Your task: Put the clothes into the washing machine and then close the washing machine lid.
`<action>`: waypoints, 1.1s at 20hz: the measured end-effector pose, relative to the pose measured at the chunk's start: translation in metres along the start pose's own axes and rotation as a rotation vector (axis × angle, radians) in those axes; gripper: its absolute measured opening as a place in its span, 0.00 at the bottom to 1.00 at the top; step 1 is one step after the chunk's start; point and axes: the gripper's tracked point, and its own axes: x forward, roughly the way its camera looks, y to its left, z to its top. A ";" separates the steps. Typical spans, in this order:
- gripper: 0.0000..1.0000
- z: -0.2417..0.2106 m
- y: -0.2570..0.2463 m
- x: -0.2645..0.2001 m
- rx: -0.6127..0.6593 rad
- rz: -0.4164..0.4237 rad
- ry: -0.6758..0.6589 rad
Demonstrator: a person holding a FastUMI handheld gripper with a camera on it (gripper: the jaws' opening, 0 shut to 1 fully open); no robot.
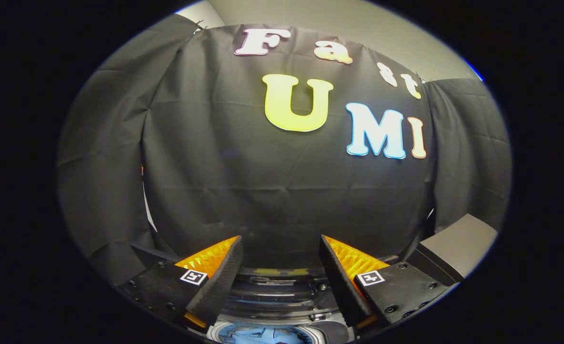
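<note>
**Gripper wide open above the washer, holding nothing**

Two black fingers [215, 282] with orange ribbed backing stand well apart, and no thing lies between them. The gripper [280, 248] is spread wide, each finger base bearing a small square black-and-white marker.

Below and between the fingers sits the washer [277, 298], seen from above: dark curved rings of its top, with a round opening at the lowest part of the view. Inside that opening lie light blue clothes [258, 334], only partly seen. Whether a lid is up or down cannot be told.

Right of the right finger, a grey box [456, 243] stands beside the washer. Beyond the fingers hangs the black cloth wall [282, 191], with a pale wall [382, 28] above it.
</note>
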 end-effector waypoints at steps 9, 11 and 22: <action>0.98 -0.015 0.006 0.027 0.019 0.017 0.066; 0.98 -0.016 0.006 0.027 0.048 0.020 0.065; 0.98 -0.024 0.003 -0.012 0.045 0.003 0.021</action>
